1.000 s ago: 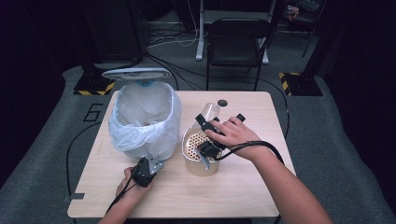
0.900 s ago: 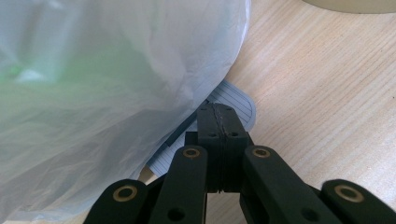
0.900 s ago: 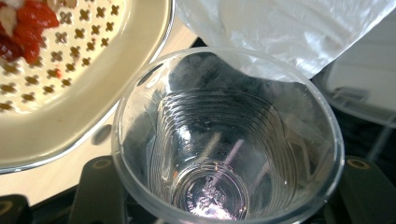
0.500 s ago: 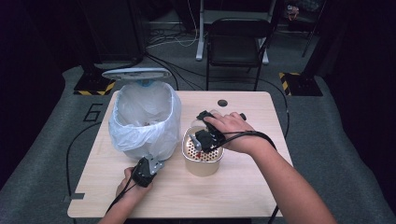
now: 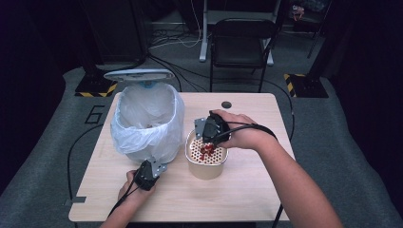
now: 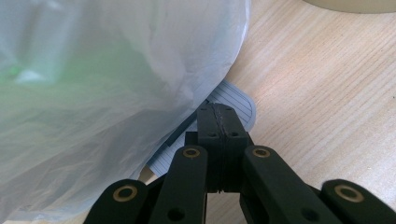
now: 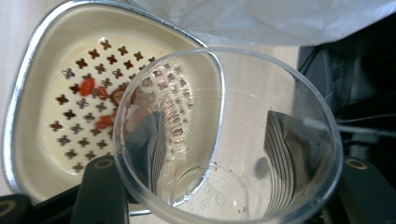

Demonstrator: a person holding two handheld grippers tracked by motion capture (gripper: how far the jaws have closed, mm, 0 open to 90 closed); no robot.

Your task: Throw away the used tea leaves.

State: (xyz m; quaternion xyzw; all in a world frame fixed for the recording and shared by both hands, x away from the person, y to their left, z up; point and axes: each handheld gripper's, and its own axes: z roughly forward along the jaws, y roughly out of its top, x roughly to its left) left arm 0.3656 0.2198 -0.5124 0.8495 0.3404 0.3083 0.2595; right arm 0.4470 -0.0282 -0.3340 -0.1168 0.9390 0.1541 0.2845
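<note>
Handful of small red bits (image 7: 88,86) now lying on the perforated insert of the cream rounded-square tub with the metal rim (image 7: 28,93) — none there a second ago, going by the high view. Tipped out of the clear plastic cup (image 7: 224,140), by the look of it. Still pinched between the jaws of the right hand-held gripper (image 5: 207,137), one jaw on each side of the wall, cup laid well over above the tub with its mouth facing the gripper camera. Looks pretty much empty, just a few specks near the bottom. Swung in from beside the tub to right over it within that same second.

Left hand-held gripper (image 6: 219,120): jaws pressed together, holding nothing, tips parked right at the grey ribbed pedal (image 6: 236,100) poking out from under the white-bagged bin (image 5: 147,128). Hasn't budged on the light wooden desk (image 5: 247,190). Can't tell whether it's actually pushing the pedal down, though the lid does stand up at the back.

So, pouring step basically done. Probably leaves only getting the emptied cup into the bin just beside the tub — short trip. Worth watching for crushing that thin wall on the way.
</note>
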